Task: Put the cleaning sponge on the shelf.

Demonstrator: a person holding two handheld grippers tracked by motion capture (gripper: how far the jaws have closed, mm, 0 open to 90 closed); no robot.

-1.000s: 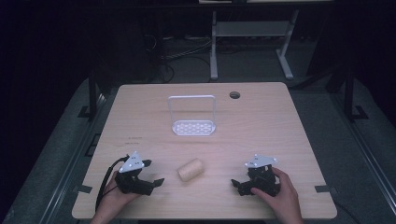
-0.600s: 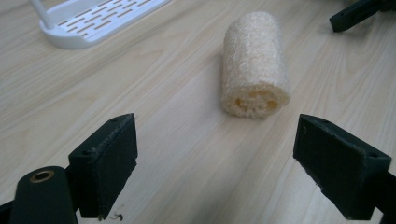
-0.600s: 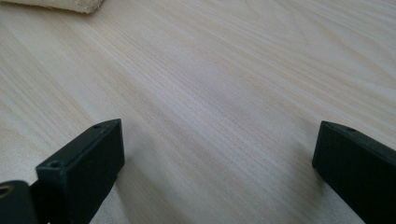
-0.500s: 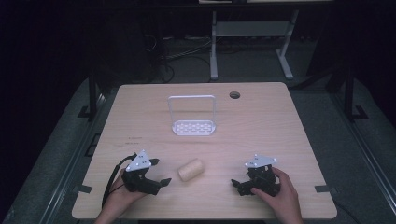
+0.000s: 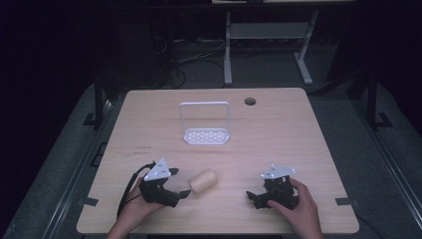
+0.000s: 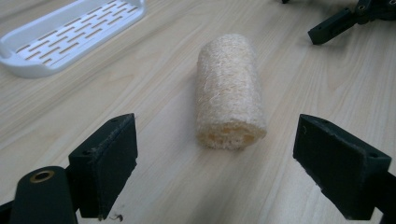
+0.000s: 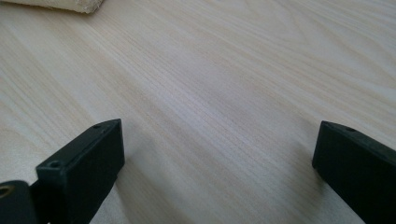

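A loofah (image 5: 204, 181) is seen lying on its side on the table (image 5: 278, 134), in front of the white rack (image 5: 206, 135) and well apart from it, nearer the person's edge. The left gripper (image 5: 178, 195) is held low just beside the loofah, on the side away from the rack; its jaws are spread wide and nothing is gripped. In the left gripper view the loofah (image 6: 229, 93) is framed between the two jaws, its near end just ahead of them and untouched, with the rack (image 6: 70, 35) beyond at upper left. The right gripper (image 5: 255, 197) is rested on the table well to the right of the loofah, its jaws also spread wide over bare wood and holding nothing. In the right gripper view an edge of the loofah (image 7: 65, 5) is caught at the top left.
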